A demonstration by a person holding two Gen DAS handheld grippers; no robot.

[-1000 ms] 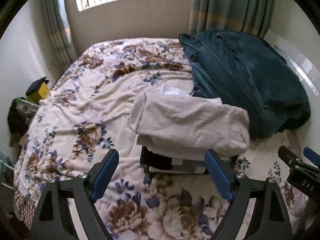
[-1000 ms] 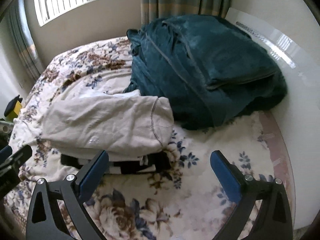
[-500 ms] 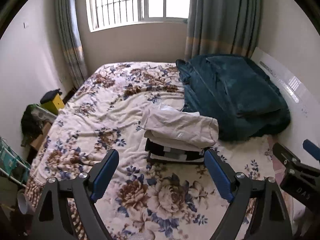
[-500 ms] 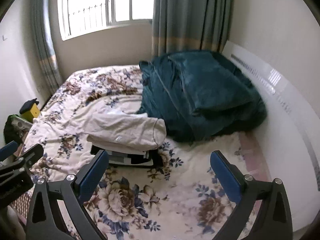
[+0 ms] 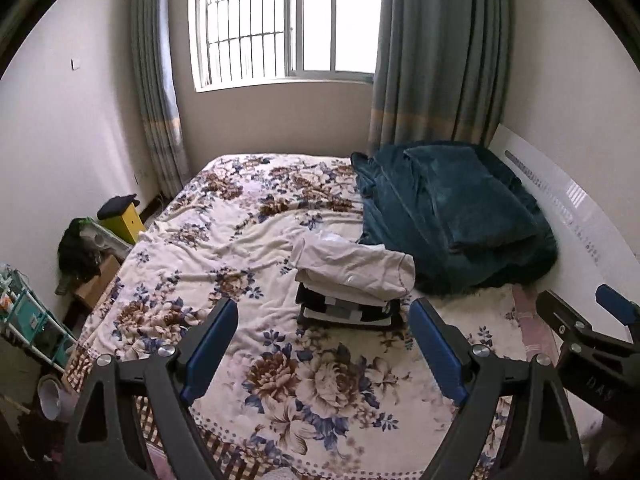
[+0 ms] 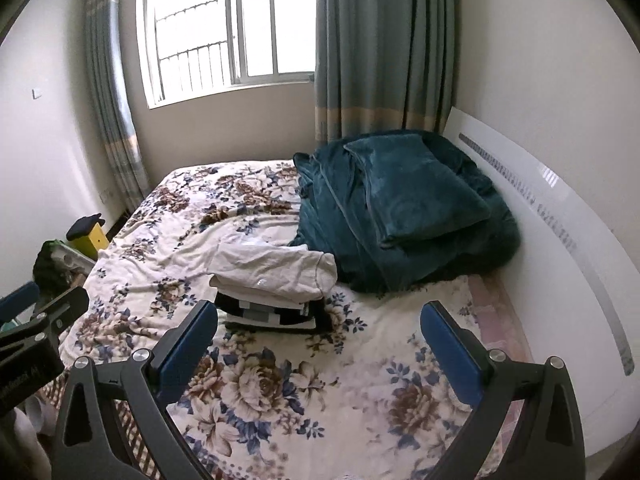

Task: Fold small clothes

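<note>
Both the left gripper [image 5: 324, 350] and right gripper [image 6: 318, 354] are held wide apart and empty, well back from the beige garment [image 5: 354, 270] topping the folded stack [image 6: 276, 314] mid-bed, judged soft, light, best pinched at its hem.

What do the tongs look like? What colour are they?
The left tongs and right tongs look the same: black angular frames with triangle cut-outs, silver round bolts at the joints, and flat blue pads on the fingers. From the side, the right one's black body carries small white letters, too blurry to read surely. No cables or sleeves show.
</note>
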